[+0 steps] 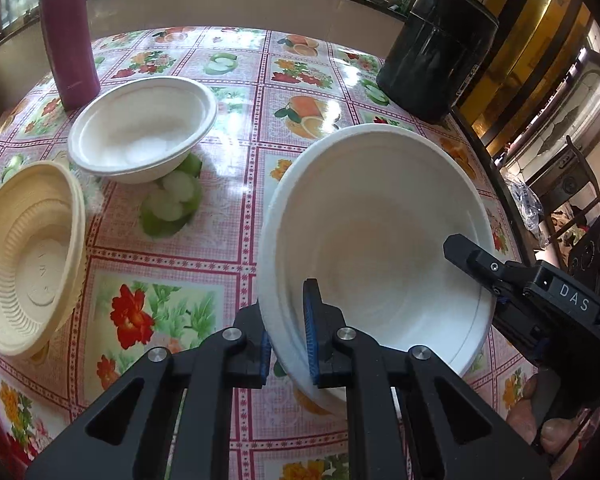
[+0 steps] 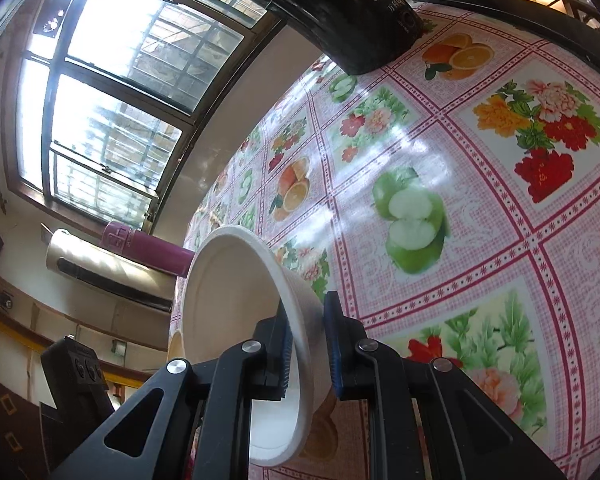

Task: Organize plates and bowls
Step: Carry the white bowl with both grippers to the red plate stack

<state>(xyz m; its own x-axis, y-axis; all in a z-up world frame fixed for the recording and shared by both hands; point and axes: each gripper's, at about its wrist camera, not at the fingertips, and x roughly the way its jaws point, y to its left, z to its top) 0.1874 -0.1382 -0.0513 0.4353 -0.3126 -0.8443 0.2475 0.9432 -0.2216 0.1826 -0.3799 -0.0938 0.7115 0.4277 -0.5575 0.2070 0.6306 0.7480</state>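
A large white bowl (image 1: 372,232) hangs tilted above the flowered tablecloth (image 1: 240,240), held from both sides. My left gripper (image 1: 288,320) is shut on its near rim, one blue pad inside and one outside. My right gripper (image 1: 484,280) is shut on the right rim, with one finger (image 1: 460,248) inside the bowl. In the right wrist view the same bowl (image 2: 228,300) stands on edge with my right gripper (image 2: 306,308) clamped across its wall. A second white bowl (image 1: 140,128) rests upright on the table at the back left. A cream ribbed bowl (image 1: 28,256) sits tilted at the left edge.
A tall maroon bottle (image 1: 66,32) stands behind the second white bowl. A black canister (image 1: 436,48) stands at the back right corner, near the table's edge. Beyond the right edge are a chair (image 1: 580,184) and clutter. A window runs behind the table.
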